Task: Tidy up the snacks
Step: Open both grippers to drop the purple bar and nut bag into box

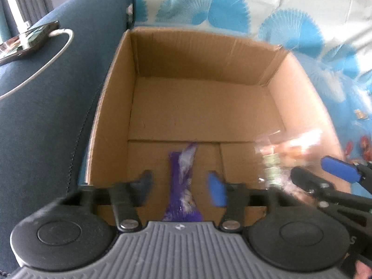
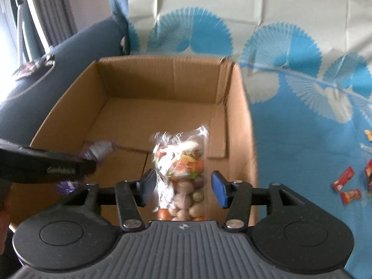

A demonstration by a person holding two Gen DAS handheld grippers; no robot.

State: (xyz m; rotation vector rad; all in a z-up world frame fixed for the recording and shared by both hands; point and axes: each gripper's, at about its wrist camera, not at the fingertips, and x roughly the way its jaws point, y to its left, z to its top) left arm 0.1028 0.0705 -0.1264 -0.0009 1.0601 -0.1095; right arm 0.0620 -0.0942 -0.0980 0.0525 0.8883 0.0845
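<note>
An open cardboard box stands on a blue-patterned cloth. My left gripper hangs over the box's near side, open. A purple snack packet lies lengthwise between its fingers with a gap on each side. In the right wrist view that packet shows beside the left gripper's black finger. My right gripper is inside the box, open. A clear bag of mixed sweets stands between its pads, with a gap to the blue right pad. The left wrist view shows this bag blurred.
A dark blue sofa arm borders the box on the left, with a phone and a white cable on it. Several small red snack packets lie on the cloth to the right of the box.
</note>
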